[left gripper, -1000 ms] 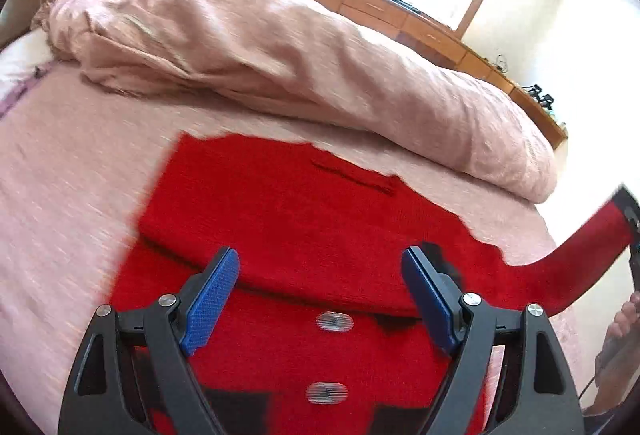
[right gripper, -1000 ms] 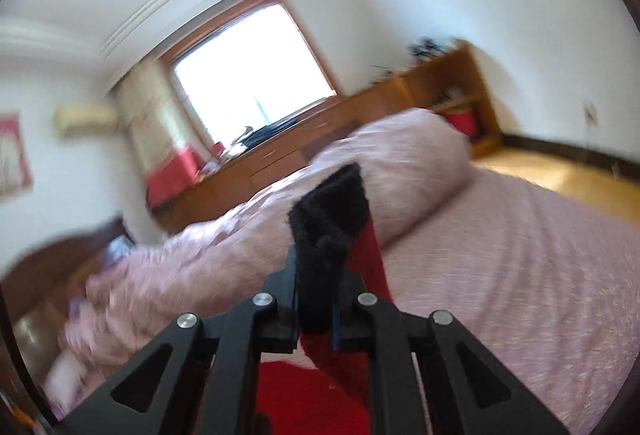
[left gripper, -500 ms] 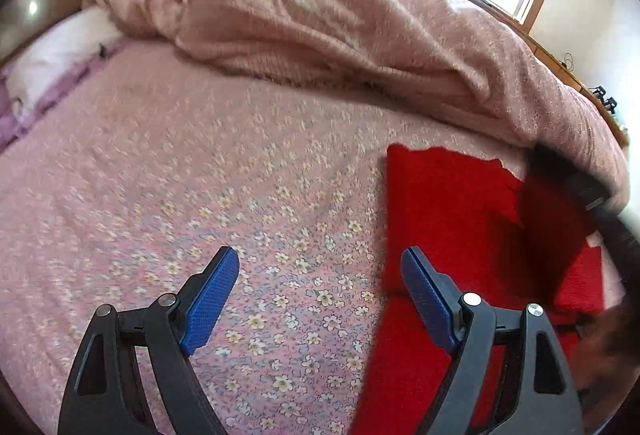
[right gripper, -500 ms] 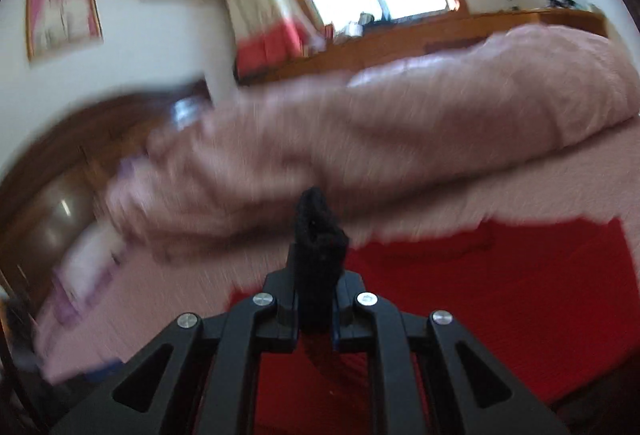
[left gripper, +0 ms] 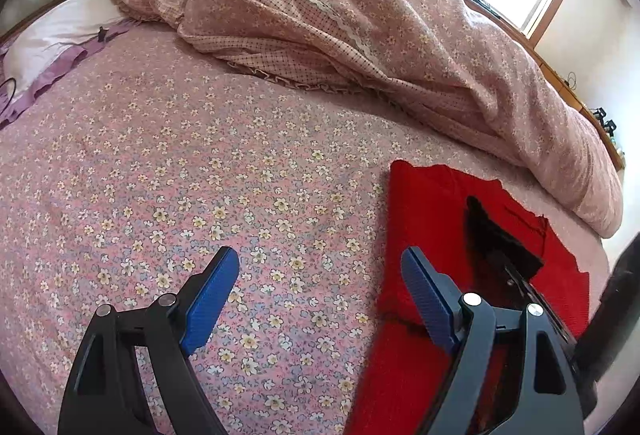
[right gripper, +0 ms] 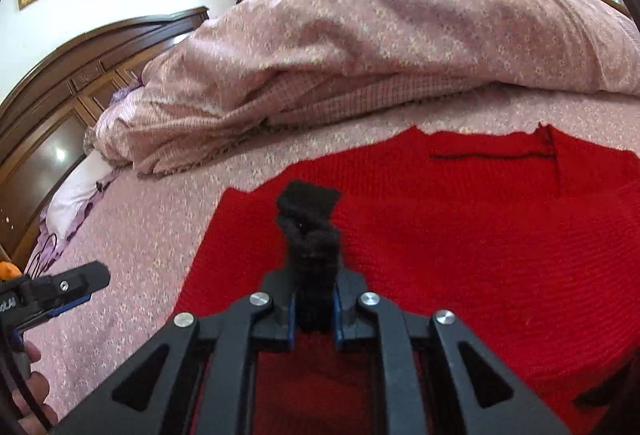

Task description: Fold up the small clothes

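Across the bed (left gripper: 192, 163), a pink sheet with small flowers fills most of both views, and a rumpled pink quilt (left gripper: 360, 35) is heaped along its far side. Beside the quilt's near edge the red sweater (right gripper: 460, 235) lies spread flat on the sheet, one side already turned in over the body — a dark line of stitching runs near its far hem. A white pillow (left gripper: 60, 31) with a purple frill sits at the head end, against the dark wooden headboard (right gripper: 80, 75).

The right gripper (right gripper: 314, 309) hovers low over the sweater with its fingers closed tight on the black cuff (right gripper: 310, 219), which stands up bunched between them; in the left wrist view the same cuff (left gripper: 492, 231) shows as a dark wedge on the red knit. The left gripper (left gripper: 320, 295) is over bare sheet just beside the sweater's edge, its blue-padded fingers (left gripper: 210, 295) spread wide and holding nothing.
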`<move>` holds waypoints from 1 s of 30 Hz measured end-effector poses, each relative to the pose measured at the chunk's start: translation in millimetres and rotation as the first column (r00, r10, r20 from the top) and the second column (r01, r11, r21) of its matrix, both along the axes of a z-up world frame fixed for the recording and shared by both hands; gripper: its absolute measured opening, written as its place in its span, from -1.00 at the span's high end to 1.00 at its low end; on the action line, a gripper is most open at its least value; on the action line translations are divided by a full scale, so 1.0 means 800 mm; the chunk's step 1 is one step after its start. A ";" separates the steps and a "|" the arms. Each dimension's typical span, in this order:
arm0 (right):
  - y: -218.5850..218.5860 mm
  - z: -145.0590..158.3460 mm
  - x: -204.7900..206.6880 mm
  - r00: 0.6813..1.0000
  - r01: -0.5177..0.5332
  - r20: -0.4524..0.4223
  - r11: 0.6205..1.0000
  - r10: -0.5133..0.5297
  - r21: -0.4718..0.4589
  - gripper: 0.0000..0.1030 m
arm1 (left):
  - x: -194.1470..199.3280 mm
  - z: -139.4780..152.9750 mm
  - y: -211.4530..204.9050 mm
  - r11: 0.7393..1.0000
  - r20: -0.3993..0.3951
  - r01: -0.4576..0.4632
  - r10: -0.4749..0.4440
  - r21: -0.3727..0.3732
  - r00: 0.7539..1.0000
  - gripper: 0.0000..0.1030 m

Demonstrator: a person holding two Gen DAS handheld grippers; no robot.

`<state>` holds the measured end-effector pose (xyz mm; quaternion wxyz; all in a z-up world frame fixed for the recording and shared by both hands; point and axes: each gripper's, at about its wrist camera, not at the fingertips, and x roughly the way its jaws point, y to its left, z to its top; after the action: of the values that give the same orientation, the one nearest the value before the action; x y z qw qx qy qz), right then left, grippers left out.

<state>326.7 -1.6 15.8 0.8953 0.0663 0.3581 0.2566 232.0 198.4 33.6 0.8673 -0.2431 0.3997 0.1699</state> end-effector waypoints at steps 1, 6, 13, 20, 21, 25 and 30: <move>0.000 0.002 -0.004 1.000 0.005 0.009 1.000 -0.005 -0.005 0.75 | 0.001 0.000 -0.001 1.000 0.000 0.000 0.000 0.003 1.000 -0.53; 0.013 0.003 -0.011 1.000 -0.016 0.014 0.998 0.016 -0.059 0.68 | 0.001 0.001 0.003 1.000 0.004 -0.002 0.002 -0.009 1.000 -0.53; 0.005 -0.007 -0.005 0.999 -0.032 -0.039 0.999 0.031 -0.015 0.67 | 0.000 0.001 0.003 1.000 0.002 0.004 -0.004 -0.012 1.000 -0.53; -0.030 0.004 -0.028 0.991 -0.085 -0.091 0.987 0.098 0.138 0.49 | -0.001 0.002 -0.012 0.998 0.002 0.058 -0.058 0.015 0.998 -0.53; -0.037 0.006 -0.034 0.989 -0.093 -0.104 0.985 0.109 0.142 0.49 | -0.004 0.003 -0.016 0.997 0.006 0.073 -0.073 0.025 0.997 -0.53; -0.090 0.016 -0.068 0.983 -0.100 -0.138 0.982 0.122 0.160 0.49 | -0.030 0.012 -0.038 0.988 0.064 0.153 -0.155 0.031 0.986 -0.53; -0.208 0.028 -0.126 0.989 -0.016 -0.144 0.986 0.041 0.167 0.36 | -0.075 0.016 -0.066 0.972 0.116 0.222 -0.230 0.075 0.966 -0.73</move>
<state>226.2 -167.7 38.2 0.8540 0.1540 0.4016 0.2928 171.8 145.9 46.6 0.9113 -0.1792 0.3646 0.0666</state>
